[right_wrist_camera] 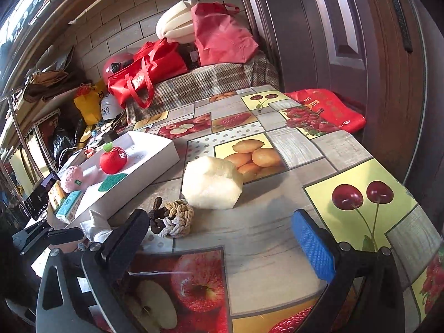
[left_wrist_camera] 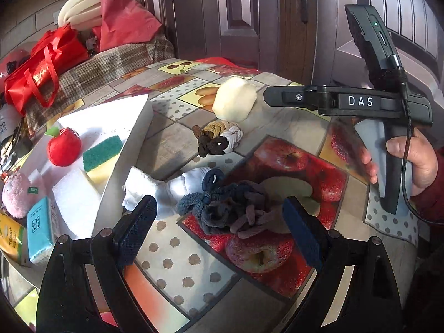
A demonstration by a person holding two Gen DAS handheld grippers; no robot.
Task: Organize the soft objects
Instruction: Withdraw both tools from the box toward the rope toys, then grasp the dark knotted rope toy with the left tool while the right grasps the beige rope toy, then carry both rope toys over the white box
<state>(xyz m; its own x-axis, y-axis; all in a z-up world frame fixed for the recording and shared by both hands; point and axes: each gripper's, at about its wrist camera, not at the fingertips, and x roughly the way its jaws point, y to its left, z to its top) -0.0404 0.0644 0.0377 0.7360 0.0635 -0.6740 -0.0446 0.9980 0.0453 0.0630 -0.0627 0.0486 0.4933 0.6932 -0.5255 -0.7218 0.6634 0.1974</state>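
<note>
Straddling the dark knotted rope bundle (left_wrist_camera: 233, 208) on the worktop (left_wrist_camera: 172, 255), the left gripper (left_wrist_camera: 219, 230) is spread for pickup; right gripper (right_wrist_camera: 230, 247) spread, idle; white box (left_wrist_camera: 144, 113) at 10 o'clock.

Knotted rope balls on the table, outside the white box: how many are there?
2. A tan, white and brown knotted ball lies mid-table near the pale foam lump. A blue-grey and mauve one lies between the left tool's open fingers. Others may be hidden.

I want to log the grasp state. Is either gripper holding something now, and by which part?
Nothing is held. The left gripper is open around the dark knotted cloth bundle on the table, not closed on it. The right gripper is open and empty.
</note>
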